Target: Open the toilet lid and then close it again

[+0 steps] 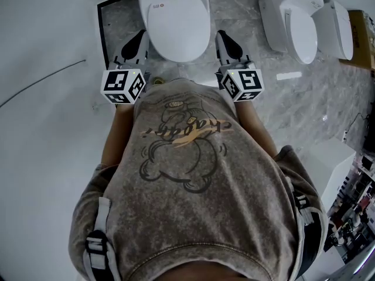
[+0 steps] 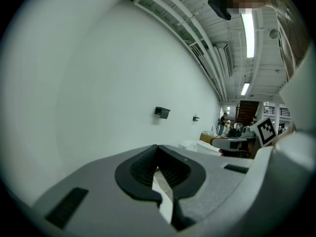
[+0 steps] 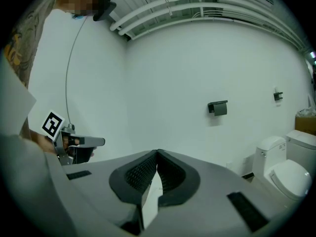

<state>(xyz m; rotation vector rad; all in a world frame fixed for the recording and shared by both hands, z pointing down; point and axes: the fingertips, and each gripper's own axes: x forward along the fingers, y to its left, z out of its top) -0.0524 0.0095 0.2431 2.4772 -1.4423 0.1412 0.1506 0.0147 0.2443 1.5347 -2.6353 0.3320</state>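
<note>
In the head view the white toilet stands straight ahead with its lid lying down over the bowl. My left gripper hangs just left of the bowl and my right gripper just right of it, both apart from the toilet. In the left gripper view the left gripper has its jaws shut with nothing between them and faces a bare white wall. The right gripper is shut and empty as well in its own view, which shows the left gripper off to the side.
Two more white toilets stand at the right on the grey marble floor. A black wall fixture hangs on the white wall ahead. A dark border strip frames the floor to the toilet's left.
</note>
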